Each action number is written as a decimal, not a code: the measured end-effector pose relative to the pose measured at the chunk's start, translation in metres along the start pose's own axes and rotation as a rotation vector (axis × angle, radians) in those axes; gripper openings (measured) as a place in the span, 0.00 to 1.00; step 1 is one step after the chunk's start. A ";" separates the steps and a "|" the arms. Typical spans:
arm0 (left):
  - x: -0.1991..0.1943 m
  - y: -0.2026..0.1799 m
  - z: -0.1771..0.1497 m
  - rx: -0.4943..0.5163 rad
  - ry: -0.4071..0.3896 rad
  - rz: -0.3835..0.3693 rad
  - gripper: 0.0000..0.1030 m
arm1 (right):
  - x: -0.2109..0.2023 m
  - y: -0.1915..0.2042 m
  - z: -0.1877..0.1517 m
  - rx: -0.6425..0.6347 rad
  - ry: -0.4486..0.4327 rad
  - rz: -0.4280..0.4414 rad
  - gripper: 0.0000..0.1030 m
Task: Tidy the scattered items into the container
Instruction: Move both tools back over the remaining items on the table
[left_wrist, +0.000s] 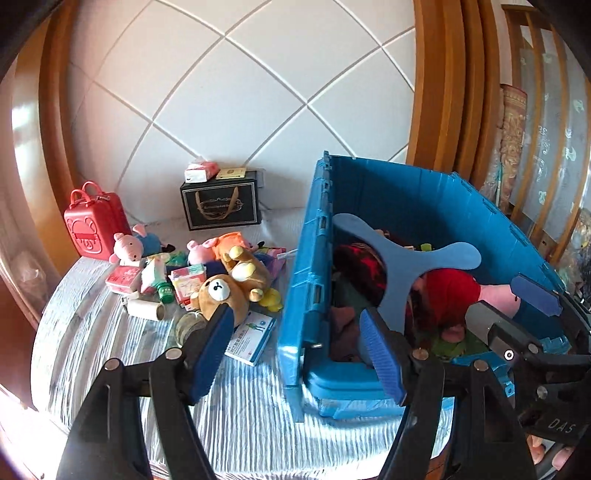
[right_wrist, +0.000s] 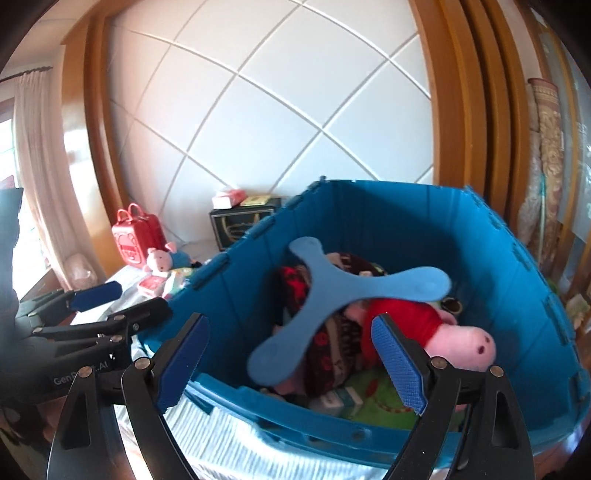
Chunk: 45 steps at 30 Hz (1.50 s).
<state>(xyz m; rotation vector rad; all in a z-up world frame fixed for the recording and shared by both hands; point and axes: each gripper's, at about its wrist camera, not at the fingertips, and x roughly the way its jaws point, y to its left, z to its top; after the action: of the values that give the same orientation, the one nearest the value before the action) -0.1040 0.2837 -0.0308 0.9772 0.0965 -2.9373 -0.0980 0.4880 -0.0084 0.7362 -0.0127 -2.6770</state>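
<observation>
Bin (left_wrist: 406, 192): blue plastic, open-topped, standing on a striped white cover (left_wrist: 240, 413); landmark for every entry below.
Boomerang (right_wrist: 343, 295): light blue, three-armed, above the bin's inside, blurred; neither claw touches it.
Pig plush (right_wrist: 443, 332): red dress, pink snout, lying inside the bin on dark red-patterned cloth (right_wrist: 328, 354).
Bin floor: green item and small boxes, partly hidden.
Left claw (left_wrist: 299, 343): open, nothing between the blue pads; one finger outside the bin's left wall, the other over its near rim.
Right claw (right_wrist: 291, 362): wide open, empty, over the bin's near rim.
Pile left of bin: bear plush (left_wrist: 229, 291), two small pig plushes (left_wrist: 127, 247), tissue packs, a green-capped bottle (left_wrist: 165, 291), cardboard tube (left_wrist: 147, 308), yellow duck (left_wrist: 272, 300).
Medicine box (left_wrist: 251, 338): white and blue, flat on the cover, just left of the bin.
Red case (left_wrist: 92, 229): upright, far left of the bin.
Black box (left_wrist: 221, 206): behind the pile, against the wall, tissue pack (left_wrist: 201, 171) on top.
</observation>
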 end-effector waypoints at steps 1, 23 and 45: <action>-0.002 0.012 0.000 -0.016 0.000 0.001 0.68 | 0.001 0.009 0.002 -0.013 -0.003 0.005 0.89; 0.015 0.280 -0.037 -0.048 0.099 0.007 0.68 | 0.060 0.269 -0.007 -0.025 0.031 -0.054 0.95; 0.139 0.390 -0.041 -0.200 0.255 0.261 0.68 | 0.243 0.241 -0.024 0.051 0.252 0.017 0.96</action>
<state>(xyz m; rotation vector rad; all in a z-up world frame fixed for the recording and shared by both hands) -0.1665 -0.1053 -0.1647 1.2215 0.2452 -2.5032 -0.1975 0.1810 -0.1235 1.0794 -0.0220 -2.5571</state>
